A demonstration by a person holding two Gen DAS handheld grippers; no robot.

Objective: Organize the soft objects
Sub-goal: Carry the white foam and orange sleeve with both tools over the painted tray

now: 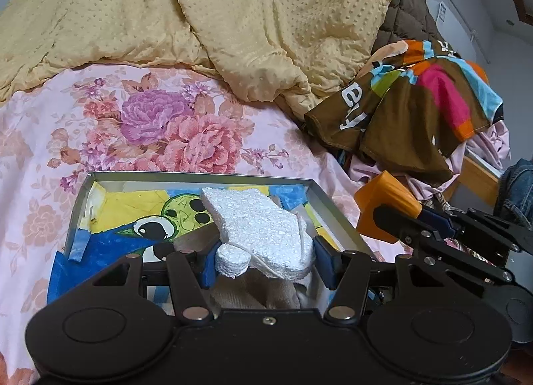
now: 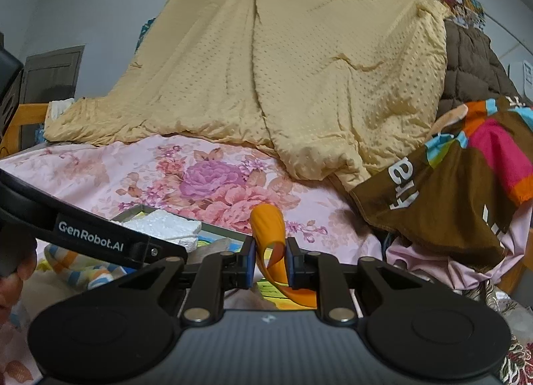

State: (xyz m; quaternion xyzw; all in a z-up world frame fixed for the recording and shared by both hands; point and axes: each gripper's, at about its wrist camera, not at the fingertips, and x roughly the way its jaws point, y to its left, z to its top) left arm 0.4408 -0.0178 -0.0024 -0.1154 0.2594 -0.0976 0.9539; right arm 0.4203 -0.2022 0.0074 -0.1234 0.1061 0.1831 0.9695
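Observation:
In the left wrist view my left gripper (image 1: pixel 266 261) is shut on a jagged white foam piece (image 1: pixel 260 221), pressed between both blue pads. The piece hangs over a silver-rimmed tray (image 1: pixel 200 178) with a painted cartoon picture as its floor. My right gripper (image 2: pixel 270 260) is shut on a curled orange soft strip (image 2: pixel 268 223), which stands up between its pads. The same orange strip (image 1: pixel 386 208) shows right of the tray, in the right gripper (image 1: pixel 396 218). The right wrist view also catches the foam piece (image 2: pixel 163 225) and the tray rim (image 2: pixel 133 213).
A pink floral sheet (image 1: pixel 150 118) covers the bed. A yellow dotted quilt (image 1: pixel 233 18) is heaped behind it. A brown multicoloured cloth (image 1: pixel 416 102) lies at the right over a wooden bed frame (image 1: pixel 476 175). A hand (image 2: pixel 13 281) and striped cloth (image 2: pixel 83 271) are at lower left.

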